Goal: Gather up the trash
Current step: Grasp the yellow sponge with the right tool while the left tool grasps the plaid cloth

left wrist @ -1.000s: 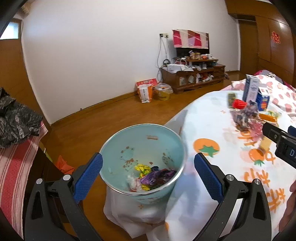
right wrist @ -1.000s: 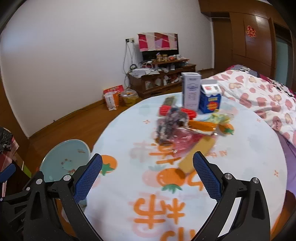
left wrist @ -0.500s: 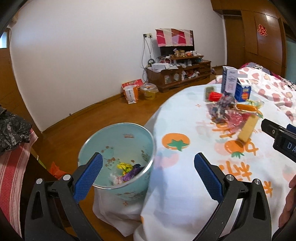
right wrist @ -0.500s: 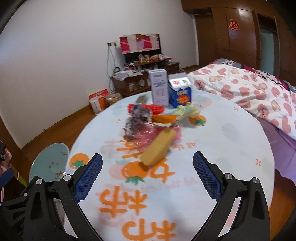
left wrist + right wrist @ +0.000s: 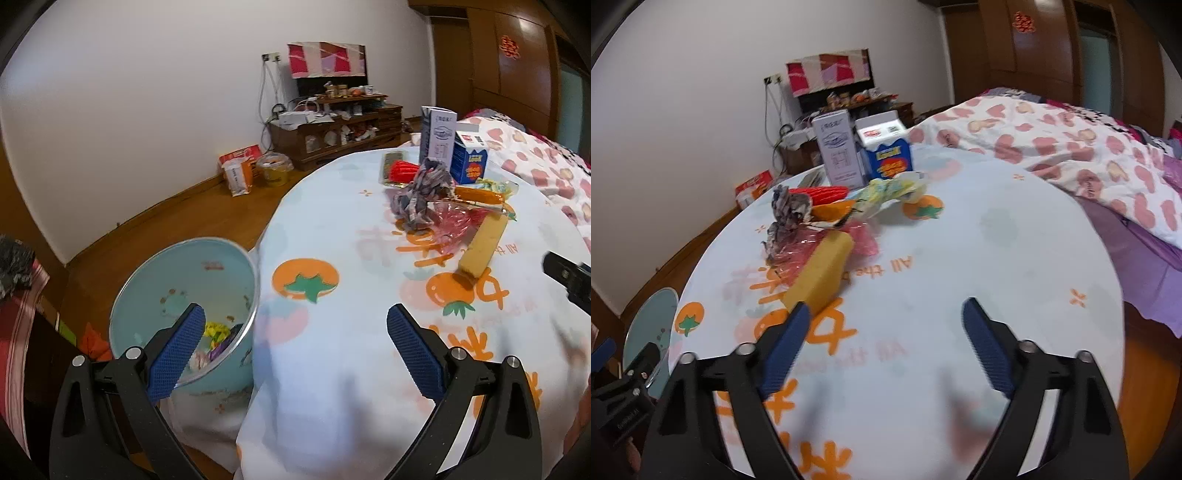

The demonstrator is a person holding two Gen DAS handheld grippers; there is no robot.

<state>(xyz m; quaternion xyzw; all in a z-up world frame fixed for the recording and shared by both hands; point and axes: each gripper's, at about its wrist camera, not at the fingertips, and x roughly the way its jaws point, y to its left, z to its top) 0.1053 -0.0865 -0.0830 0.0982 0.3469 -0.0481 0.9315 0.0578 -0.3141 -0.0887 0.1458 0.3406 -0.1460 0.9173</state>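
Observation:
A heap of trash lies on the round table's fruit-print cloth: a yellow block, a pink wrapper, a crumpled grey wrapper and an orange packet. My right gripper hovers over the cloth just right of the yellow block; its jaws are closing with nothing between them. My left gripper stands open above the table's near edge. A light-blue bin with wrappers inside sits on the floor, partly behind the left finger. The same yellow block and the pink wrapper lie ahead to the right.
A grey carton and a blue carton stand at the table's far side beside a red object. A bed with a heart-print quilt is to the right. A wooden cabinet lines the far wall.
Both grippers have swung right, from the bin toward the trash heap on the table. The right gripper's fingers have come closer together. The bin has slid to the left in both views.

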